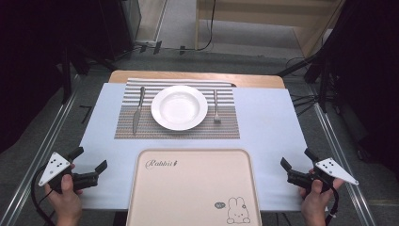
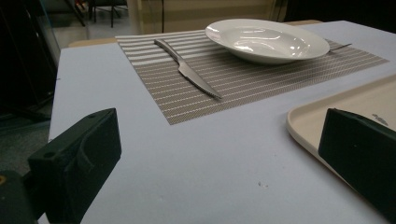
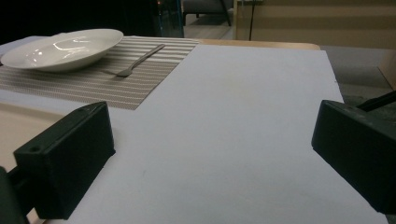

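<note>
A: Seen from the high view: left gripper [image 1: 89, 160] at seven o'clock of the table [image 1: 268, 141], right gripper [image 1: 297, 162] at five o'clock, both with jaws wide apart, nothing between them. Beige tray [image 1: 193, 188] at six o'clock, between the two, touched by neither.

B: Readable there: "Rabbit" in script at the tray's ten o'clock corner, a drawn rabbit at its five o'clock corner. Lettering blurred beyond that.

A: Farther off, at twelve o'clock: white plate [image 1: 179, 107] on a striped placemat [image 1: 176, 128], knife [image 1: 139, 109] at its nine o'clock, fork [image 1: 216, 107] at its three o'clock.

B: Shown better in the left gripper view: the knife's serrated edge [image 2: 187, 69] and the tray's raised rim [image 2: 303, 128]. In the right gripper view: the fork [image 3: 137, 60] lying just beside the plate [image 3: 63, 49].
</note>
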{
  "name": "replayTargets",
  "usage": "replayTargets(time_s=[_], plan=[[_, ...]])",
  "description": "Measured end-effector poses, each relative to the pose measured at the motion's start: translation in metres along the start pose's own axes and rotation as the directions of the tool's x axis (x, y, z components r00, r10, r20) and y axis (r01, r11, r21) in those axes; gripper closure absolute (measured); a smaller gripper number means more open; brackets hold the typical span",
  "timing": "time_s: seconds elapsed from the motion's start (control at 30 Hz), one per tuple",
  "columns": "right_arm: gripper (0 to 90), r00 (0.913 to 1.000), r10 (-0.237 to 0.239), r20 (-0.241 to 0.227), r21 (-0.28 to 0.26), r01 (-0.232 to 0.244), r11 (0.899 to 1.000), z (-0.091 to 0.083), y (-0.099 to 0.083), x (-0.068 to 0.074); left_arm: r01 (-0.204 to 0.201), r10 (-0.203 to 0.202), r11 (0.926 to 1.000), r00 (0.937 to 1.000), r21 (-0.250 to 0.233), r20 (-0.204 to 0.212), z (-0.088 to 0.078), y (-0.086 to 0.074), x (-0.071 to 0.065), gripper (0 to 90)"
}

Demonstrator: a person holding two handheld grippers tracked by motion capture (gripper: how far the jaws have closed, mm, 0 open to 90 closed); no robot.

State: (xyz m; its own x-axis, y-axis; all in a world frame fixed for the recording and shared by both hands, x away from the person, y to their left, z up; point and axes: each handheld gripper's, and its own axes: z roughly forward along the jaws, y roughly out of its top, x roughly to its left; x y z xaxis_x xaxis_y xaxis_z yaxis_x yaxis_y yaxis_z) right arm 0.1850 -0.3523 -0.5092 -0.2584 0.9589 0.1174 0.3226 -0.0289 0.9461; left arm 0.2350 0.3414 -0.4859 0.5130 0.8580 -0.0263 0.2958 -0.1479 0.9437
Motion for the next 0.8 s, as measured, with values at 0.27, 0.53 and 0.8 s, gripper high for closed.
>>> replayTargets(time_s=[0.27, 0.53, 0.8], plan=[[0.0, 0.9998, 0.001, -0.020, -0.007, -0.001, 1.000, 0.000, -0.001, 0.000, -0.001, 0.001, 0.9999, 0.9992, -0.011, 0.040, 0.004, 0.012, -0.010, 0.0], [0.0, 0.9994, 0.003, -0.035, -0.012, -0.003, 1.000, 0.000, -0.003, 0.000, -0.038, 0.038, 0.9993, 0.9977, -0.002, 0.057, 0.010, 0.032, -0.026, 0.0], [0.0, 0.9994, 0.001, -0.035, -0.006, -0.001, 1.000, -0.001, -0.003, 0.001, -0.031, 0.032, 0.9995, 0.9941, -0.003, 0.103, 0.026, 0.055, -0.032, 0.0]])
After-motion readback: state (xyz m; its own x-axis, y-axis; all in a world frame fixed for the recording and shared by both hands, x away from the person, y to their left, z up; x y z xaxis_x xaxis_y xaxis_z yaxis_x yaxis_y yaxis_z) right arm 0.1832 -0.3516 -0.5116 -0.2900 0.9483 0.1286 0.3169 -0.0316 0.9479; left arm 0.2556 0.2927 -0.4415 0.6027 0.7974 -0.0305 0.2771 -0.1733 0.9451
